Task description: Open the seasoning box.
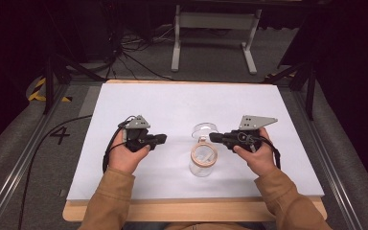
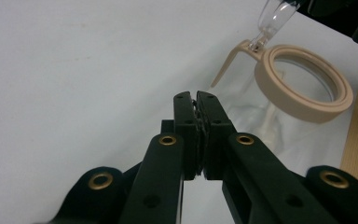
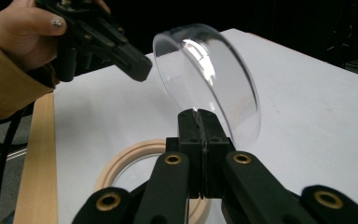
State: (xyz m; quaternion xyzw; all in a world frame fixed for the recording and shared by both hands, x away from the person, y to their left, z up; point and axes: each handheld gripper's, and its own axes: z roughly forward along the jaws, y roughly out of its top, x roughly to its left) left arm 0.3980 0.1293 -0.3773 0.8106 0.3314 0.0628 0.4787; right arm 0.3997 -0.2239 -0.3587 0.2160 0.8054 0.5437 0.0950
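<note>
Clear glass jar with a beige collar ring is standing near the table's front edge, slightly right of centre, between the two grippers.

Right gripper is sitting at about 1 o'clock from the jar mouth, jaws pressed together on the edge of the clear hinged lid. In the right gripper view the lid is standing tipped up, well off the ring, so the jar is looking open or nearly fully open.

Left gripper is hovering at roughly 10 o'clock from the jar, apart from it, jaws pressed together on nothing. In the left gripper view the ring and the lid hinge tab are sitting up and to the right of the jaw tips, not touching.

Status, as a judgement: lid swing is under way and mostly done. Left to do: either finishing the swing and releasing the lid, or bringing it back down onto the ring. Can't tell which direction. Jar looks empty.
</note>
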